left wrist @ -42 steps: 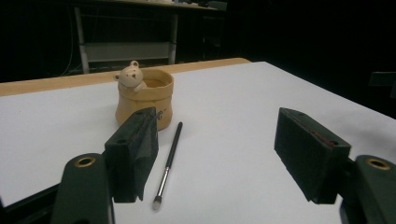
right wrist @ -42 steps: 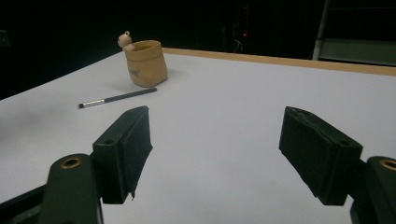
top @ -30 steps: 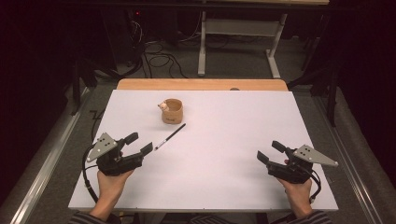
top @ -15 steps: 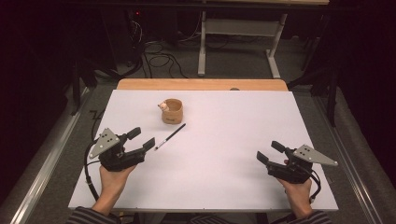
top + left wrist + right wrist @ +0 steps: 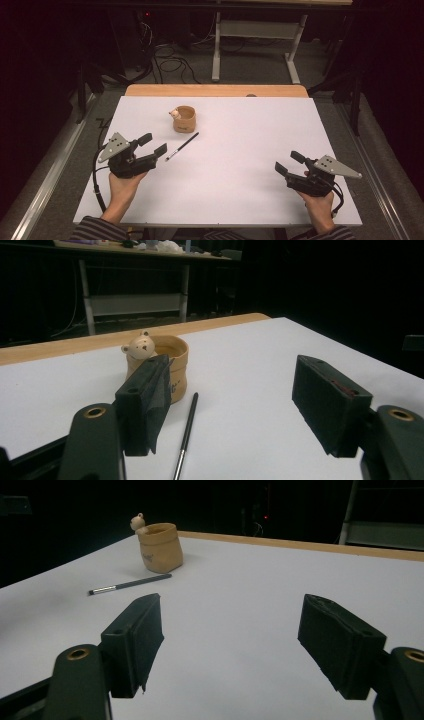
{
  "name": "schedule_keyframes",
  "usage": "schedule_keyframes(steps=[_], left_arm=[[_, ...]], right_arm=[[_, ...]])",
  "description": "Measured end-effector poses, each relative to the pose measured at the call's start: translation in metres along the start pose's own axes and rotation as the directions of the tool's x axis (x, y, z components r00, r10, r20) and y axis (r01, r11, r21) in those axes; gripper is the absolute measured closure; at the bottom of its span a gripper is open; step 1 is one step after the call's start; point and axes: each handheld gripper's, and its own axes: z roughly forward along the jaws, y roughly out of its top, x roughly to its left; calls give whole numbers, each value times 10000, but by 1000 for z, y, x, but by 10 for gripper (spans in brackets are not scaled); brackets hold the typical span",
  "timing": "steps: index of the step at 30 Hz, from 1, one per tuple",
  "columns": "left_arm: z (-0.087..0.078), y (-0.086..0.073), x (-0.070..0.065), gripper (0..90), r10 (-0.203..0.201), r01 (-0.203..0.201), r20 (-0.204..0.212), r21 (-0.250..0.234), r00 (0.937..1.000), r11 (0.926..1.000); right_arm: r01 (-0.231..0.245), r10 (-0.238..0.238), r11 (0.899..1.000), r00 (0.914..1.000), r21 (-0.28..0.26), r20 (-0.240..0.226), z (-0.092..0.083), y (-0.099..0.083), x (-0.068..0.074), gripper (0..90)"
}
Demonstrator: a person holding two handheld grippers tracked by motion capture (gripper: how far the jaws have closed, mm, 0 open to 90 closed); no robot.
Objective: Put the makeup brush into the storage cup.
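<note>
A small tan cup (image 5: 184,119) with a little bear figure (image 5: 174,113) on its rim stands on the white table top (image 5: 240,130), left of centre. A thin black pen (image 5: 182,146) with a silver tip lies just in front of the cup, slanted. My left gripper (image 5: 153,144) is open and empty, its jaws pointing at the pen's silver end and a short gap from it. In the left gripper view the pen (image 5: 187,435) and cup (image 5: 175,352) lie ahead of the left gripper (image 5: 235,405). My right gripper (image 5: 289,162) rests open and empty at the near right.
A wooden strip (image 5: 215,90) borders the table's far edge. Beyond it the floor holds cables (image 5: 165,57) and a grey desk frame (image 5: 250,40). In the right gripper view the cup (image 5: 160,547) and pen (image 5: 130,585) lie far off to the left.
My left gripper has crept forward, closer to the pen's silver end. The right gripper, the cup and the pen have stayed where they were.
</note>
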Motion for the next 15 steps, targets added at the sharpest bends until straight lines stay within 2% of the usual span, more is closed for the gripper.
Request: schedule_keyframes(steps=[9,15], left_arm=[[8,6,1,316,16,-15,-28,132,10000,9999],[14,10,0,325,396,-389,-196,342,9990,9987]], right_arm=[[0,0,10000,10000,19,-16,0,0,0,268],[31,-31,10000,10000,8,-21,0,0,0,274]])
